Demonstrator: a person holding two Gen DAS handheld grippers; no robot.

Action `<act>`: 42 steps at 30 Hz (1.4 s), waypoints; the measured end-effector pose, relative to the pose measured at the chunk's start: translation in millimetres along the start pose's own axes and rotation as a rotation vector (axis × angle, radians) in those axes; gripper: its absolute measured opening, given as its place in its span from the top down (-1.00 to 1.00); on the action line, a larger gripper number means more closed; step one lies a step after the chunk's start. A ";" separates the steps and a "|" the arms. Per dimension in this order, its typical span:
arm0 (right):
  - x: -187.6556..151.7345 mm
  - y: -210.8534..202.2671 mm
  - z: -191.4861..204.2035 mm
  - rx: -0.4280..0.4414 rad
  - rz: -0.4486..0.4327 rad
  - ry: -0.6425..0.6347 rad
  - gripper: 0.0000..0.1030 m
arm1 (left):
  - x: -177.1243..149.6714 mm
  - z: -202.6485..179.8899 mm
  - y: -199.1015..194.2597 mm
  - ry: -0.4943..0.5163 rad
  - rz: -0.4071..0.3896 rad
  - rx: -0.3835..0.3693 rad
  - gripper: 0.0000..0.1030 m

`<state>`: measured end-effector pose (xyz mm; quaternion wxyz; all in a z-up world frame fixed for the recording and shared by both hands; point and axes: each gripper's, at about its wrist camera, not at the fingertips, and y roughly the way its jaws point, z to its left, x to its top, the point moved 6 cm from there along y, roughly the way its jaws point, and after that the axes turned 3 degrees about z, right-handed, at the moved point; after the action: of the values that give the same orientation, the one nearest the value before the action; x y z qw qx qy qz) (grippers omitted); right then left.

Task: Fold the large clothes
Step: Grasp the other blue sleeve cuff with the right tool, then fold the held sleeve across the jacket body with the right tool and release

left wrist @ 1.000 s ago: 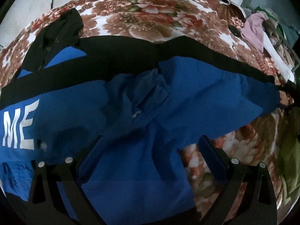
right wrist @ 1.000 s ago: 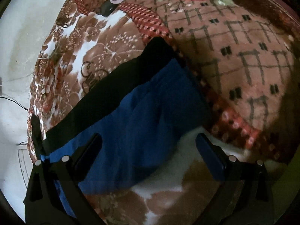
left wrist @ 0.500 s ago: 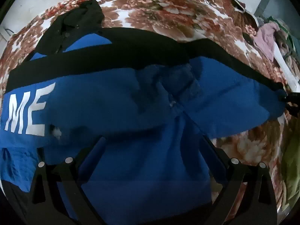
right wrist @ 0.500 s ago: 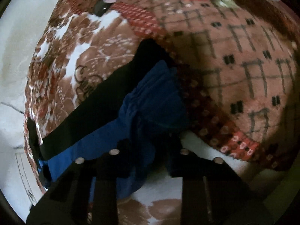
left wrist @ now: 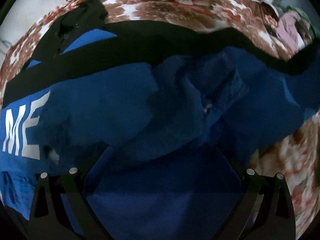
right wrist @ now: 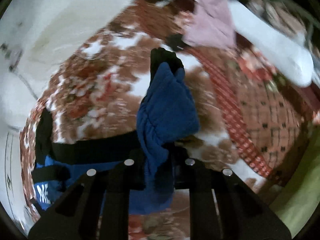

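Observation:
A large blue garment point(left wrist: 124, 108) with black bands and white letters "ME" point(left wrist: 20, 132) lies spread on a floral blanket point(left wrist: 160, 2). My left gripper point(left wrist: 162, 160) is open just above its rumpled middle, with blue cloth filling the space between the fingers. My right gripper point(right wrist: 158, 160) is shut on the blue sleeve end point(right wrist: 166, 108) and holds it lifted off the bed; the sleeve's black cuff point(right wrist: 164, 58) sticks up beyond the jaws. The rest of the garment point(right wrist: 84, 152) shows at lower left in the right wrist view.
A pink cloth point(right wrist: 210, 24) and a white roll point(right wrist: 270, 44) lie at the far side of the bed, by a checked red blanket point(right wrist: 270, 120). A pale wall point(right wrist: 60, 10) is on the left. Yellow-green fabric point(right wrist: 300, 196) is at lower right.
My right gripper closed on the sleeve end and has lifted it up and toward the garment's middle. The left gripper moved in closer over the blue cloth and stayed open.

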<state>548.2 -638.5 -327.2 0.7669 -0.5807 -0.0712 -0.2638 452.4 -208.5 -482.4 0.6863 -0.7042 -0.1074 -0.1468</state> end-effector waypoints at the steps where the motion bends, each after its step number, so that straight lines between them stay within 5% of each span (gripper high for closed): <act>1: -0.1 -1.7 15.0 0.020 0.000 -0.014 0.67 | -1.9 -1.9 1.5 0.022 -0.008 0.010 -0.89; 17: -43.6 14.1 310.6 0.301 0.085 -0.282 0.68 | -12.9 -8.9 9.6 0.109 -0.126 0.051 -0.89; 22: -80.4 23.6 406.8 0.322 0.117 -0.423 0.68 | -11.7 -9.6 8.4 0.108 -0.107 0.051 -0.89; 27: -131.7 44.5 490.8 0.357 0.184 -0.531 0.68 | -25.3 -3.1 -12.8 0.182 -0.046 -0.037 -0.89; 36: -208.1 98.8 585.7 0.366 0.292 -0.639 0.68 | -117.0 74.9 -61.7 0.439 -0.040 0.131 -0.89; 42: -268.4 168.5 598.3 0.291 0.422 -0.660 0.65 | -153.9 133.8 -79.6 0.327 -0.016 0.088 -0.89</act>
<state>519.9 34.7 -393.7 0.8142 -0.5216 -0.2292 0.1122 288.6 -64.4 -464.4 0.7235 -0.6394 -0.0061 -0.2601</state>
